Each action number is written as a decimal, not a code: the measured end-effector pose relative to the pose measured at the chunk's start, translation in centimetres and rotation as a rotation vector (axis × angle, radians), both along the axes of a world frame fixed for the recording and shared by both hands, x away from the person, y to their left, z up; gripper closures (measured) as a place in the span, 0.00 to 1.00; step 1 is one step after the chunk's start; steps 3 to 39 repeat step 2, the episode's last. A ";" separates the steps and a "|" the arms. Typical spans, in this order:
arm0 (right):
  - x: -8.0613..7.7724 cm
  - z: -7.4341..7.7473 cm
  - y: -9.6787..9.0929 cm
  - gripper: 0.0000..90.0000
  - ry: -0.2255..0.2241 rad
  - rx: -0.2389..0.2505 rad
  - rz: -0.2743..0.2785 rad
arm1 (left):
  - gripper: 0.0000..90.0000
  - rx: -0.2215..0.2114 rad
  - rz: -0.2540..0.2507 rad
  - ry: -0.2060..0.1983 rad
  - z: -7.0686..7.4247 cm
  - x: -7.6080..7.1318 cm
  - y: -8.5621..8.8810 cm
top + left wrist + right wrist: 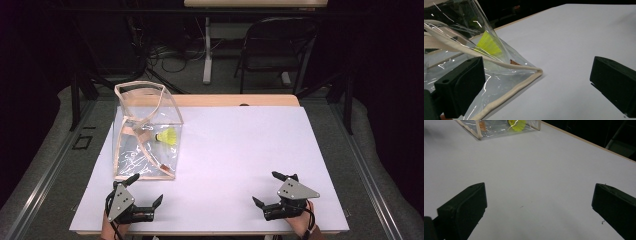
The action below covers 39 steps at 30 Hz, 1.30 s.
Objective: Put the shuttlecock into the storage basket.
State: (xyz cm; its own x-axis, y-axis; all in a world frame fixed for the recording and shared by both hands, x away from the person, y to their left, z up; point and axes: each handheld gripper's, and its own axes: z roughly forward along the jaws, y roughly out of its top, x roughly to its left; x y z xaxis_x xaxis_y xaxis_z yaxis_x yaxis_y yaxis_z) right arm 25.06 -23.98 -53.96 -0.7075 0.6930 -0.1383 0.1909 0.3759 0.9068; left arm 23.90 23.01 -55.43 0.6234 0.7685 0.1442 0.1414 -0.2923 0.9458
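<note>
A clear plastic bag with cream fabric trim point(146, 131) stands upright on the left part of the white table top point(240, 150), its open mouth facing up and its long axis running from the near edge toward the far edge of the table. Inside it, against the right wall and above the bag's floor, lies a yellow-green shuttlecock point(167, 136) on its side, with the feathered skirt to the right and the small cork end pointing left.

The left gripper point(147, 190) rests at the near left edge, its jaws spread wide, one jaw just beside the bag's near bottom corner point(537, 71), whether touching I cannot tell. The right gripper point(266, 188) sits at the near right, well apart from the bag, jaws also wide apart over bare table and holding nothing.
</note>
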 end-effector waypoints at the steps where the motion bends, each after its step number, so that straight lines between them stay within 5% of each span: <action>1: 0.0 0.0 0.0 0.00 0.000 0.000 0.002 | 0.00 0.000 0.001 0.000 0.0 0.0 0.0; 39: 0.0 0.0 0.0 0.00 -0.003 0.000 0.000 | 0.00 0.000 0.001 0.000 0.0 0.0 0.0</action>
